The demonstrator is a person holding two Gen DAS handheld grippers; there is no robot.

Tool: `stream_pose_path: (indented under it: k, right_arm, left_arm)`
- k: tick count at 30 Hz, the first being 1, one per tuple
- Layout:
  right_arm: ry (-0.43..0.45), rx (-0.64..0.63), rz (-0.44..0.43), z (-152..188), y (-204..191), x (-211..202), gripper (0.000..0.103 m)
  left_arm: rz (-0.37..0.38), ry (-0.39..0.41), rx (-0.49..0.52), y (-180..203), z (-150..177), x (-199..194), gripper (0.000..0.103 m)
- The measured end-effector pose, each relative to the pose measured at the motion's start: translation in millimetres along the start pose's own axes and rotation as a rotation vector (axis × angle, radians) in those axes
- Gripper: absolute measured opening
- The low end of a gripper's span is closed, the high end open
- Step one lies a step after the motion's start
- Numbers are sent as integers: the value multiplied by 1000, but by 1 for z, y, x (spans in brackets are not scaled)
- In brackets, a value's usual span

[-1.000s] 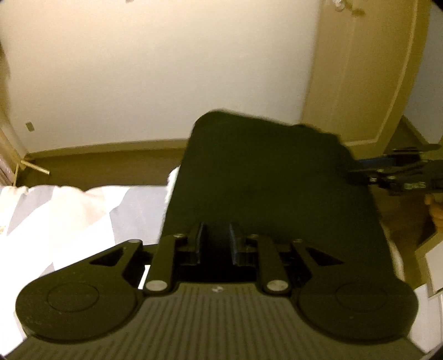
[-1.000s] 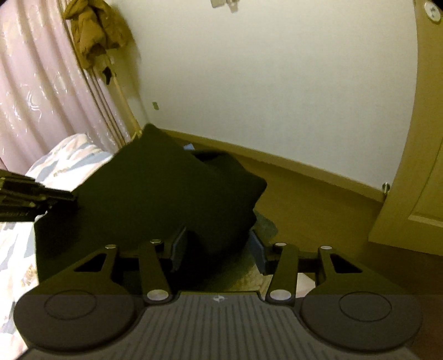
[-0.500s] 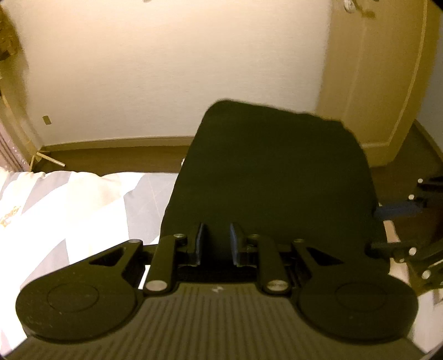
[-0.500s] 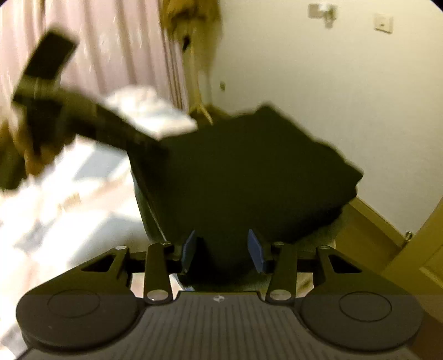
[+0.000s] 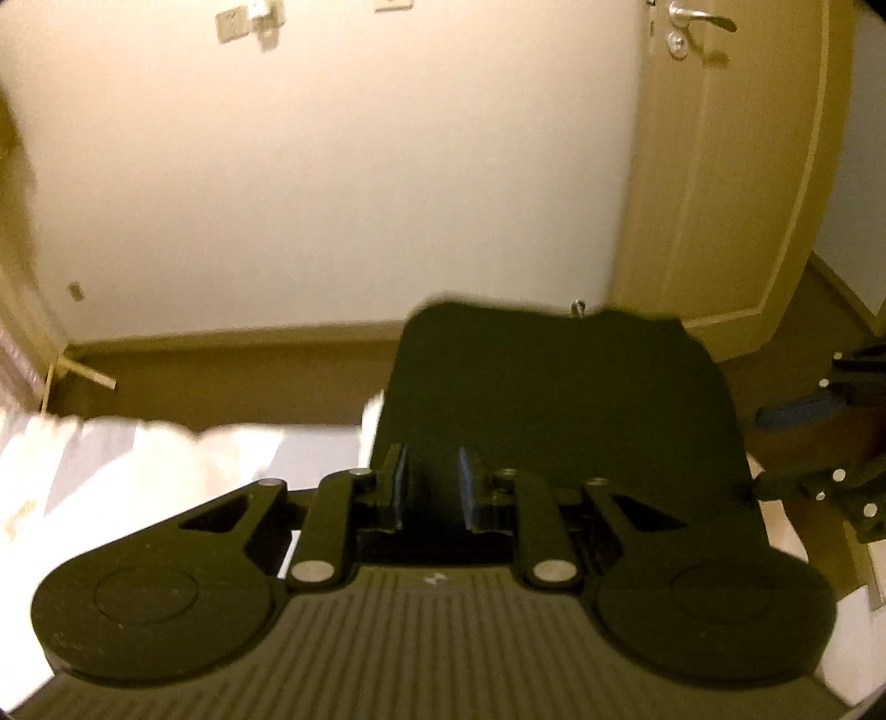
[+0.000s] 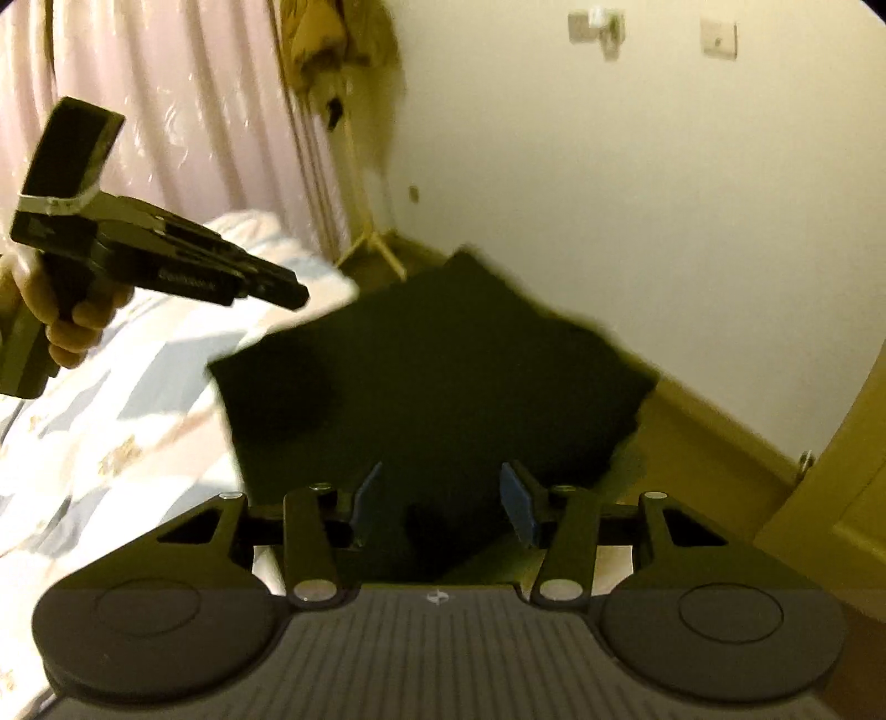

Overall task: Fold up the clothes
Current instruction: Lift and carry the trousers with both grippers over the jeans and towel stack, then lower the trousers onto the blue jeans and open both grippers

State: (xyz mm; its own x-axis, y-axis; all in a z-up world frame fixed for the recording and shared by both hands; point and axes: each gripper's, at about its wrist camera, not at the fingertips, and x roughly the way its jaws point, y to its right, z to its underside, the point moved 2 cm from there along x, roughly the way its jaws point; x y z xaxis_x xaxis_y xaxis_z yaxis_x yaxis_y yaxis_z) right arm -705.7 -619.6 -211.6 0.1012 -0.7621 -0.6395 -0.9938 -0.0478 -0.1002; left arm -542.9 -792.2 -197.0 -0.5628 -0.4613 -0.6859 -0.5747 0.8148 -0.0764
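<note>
Black garment (image 6: 432, 376) — ahead of both jaws

A plain cream wall (image 5: 332, 166) with a brown skirting board (image 5: 232, 340) meets a tan door (image 5: 736, 166) with a metal handle (image 5: 700, 22), while pinkish curtains (image 6: 166, 111) hang beside a patterned bedsheet (image 6: 111, 421) under dim yellowish light.

Garment (image 5: 559, 399) on bed (image 5: 138, 459) edge; wall (image 5: 332, 166) behind, door (image 5: 731, 166) right.
</note>
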Motion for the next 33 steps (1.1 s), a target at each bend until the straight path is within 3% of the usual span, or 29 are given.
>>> stream_pose_path:
  k: [4,7,14,19,24,28,33]
  right_arm:
    - [26,-2,15,-17,15,21,49]
    - [0,10,26,-19,26,43,49]
    - [-71,27,41,-4,39,72,53]
    - [-63,47,37,-9,42,54,53]
    - [-29,71,25,-12,27,27,53]
    - [-127,56,31,9,15,27,53]
    - [-117,43,65,9,-4,4,54]
  left_arm:
    - [30,14,34,2,-33,38,17]
    - [52,-7,27,1,-49,73,17]
    - [58,-109,-19,-5,-38,130,17]
    - [11,-100,-57,-7,-36,100,16]
    - [-26,-124,-108,-8,-8,45,16]
    - [-60,-166,-160,-5,23,38,16]
    - [-101,-155,-179,5,11,22,17]
